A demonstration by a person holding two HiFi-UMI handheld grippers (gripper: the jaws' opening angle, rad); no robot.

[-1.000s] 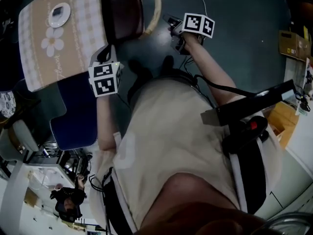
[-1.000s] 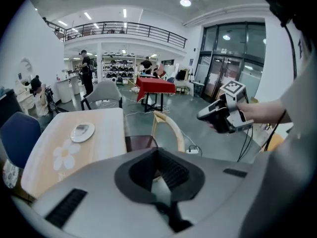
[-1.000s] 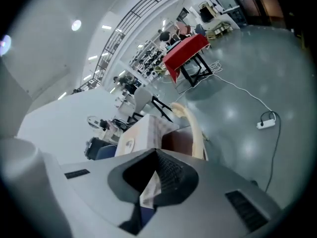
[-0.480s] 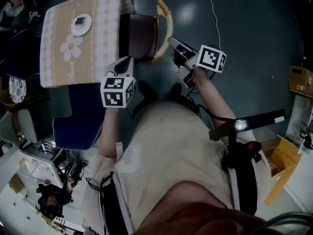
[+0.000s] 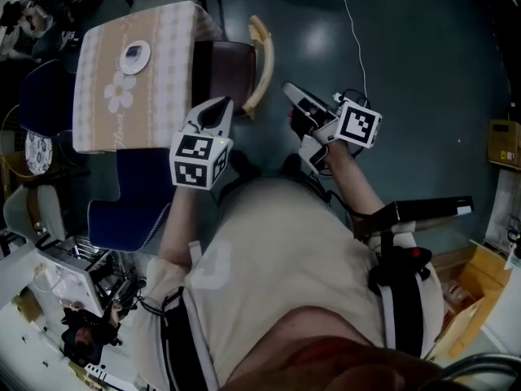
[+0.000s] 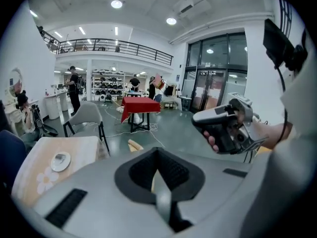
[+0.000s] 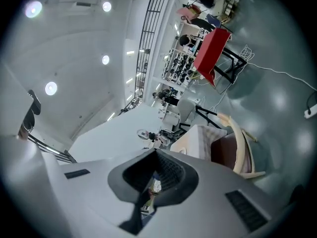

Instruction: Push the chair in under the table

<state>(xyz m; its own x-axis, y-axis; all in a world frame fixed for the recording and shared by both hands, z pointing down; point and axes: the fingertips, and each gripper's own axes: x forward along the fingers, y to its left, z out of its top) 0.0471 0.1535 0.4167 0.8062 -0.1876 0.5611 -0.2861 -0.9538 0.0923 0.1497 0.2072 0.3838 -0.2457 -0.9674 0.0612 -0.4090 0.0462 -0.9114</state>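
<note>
Chair (image 5: 232, 68) seat partly under table (image 5: 167, 63) — push judged nearly complete; left gripper (image 5: 213, 114) and right gripper (image 5: 295, 98), clenched empty, may nudge backrest (image 5: 262, 55) further.

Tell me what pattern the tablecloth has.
The tablecloth is tan with pale checked bands and a white flower; the head view shows it best.

In the head view the chair (image 5: 232, 65) stands partly under the bench's (image 5: 163, 108) right edge, a dish (image 5: 134, 55) lies on the bench, the left claw (image 5: 213, 111) is below the chair and the right claw (image 5: 289, 90) to its right.
</note>
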